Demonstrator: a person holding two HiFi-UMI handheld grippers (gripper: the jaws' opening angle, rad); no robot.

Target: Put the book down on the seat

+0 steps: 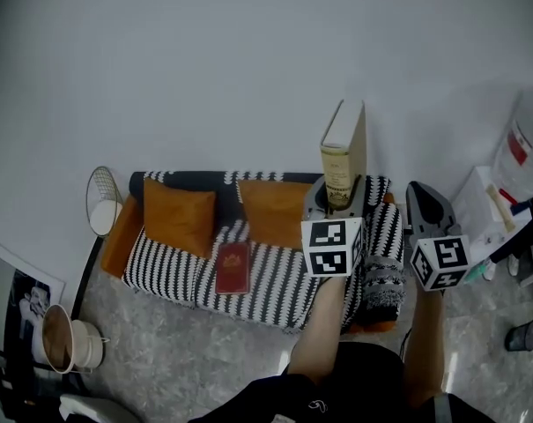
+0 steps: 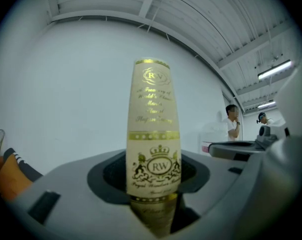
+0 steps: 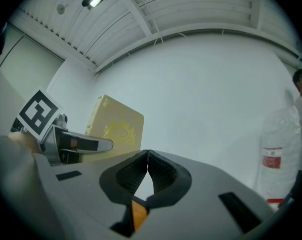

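While gripped at its lower end, the cream hardcover book with gold lettering (image 1: 344,148) (image 2: 153,134) stands upright in the air, spine towards the left gripper's camera, raised clear of the seat near the right end of the sofa. Left gripper (image 1: 336,203): jaws parted to the width of the book and pressed on either side of it. Right gripper (image 1: 429,210) (image 3: 148,156): jaws closed pad to pad, with nothing between them, held just to the right of the left one. Seen from the right gripper view, the book's front cover (image 3: 116,129) shows a gold crest.

Sofa with a black-and-white striped cover (image 1: 169,271): 2 orange square cushions, 1 at the left (image 1: 180,216) and 1 near the middle (image 1: 273,210), lean against its dark backrest. Flat on the seat, in front of the gap between the cushions, lies a small dark red book (image 1: 233,268). Beside the sofa's left arm stands a white round wire-frame object (image 1: 103,201). At the far right, well apart from the sofa, rises a clear plastic water bottle with a red label (image 1: 530,148) (image 3: 280,149). All stand before a plain white wall (image 1: 204,69)
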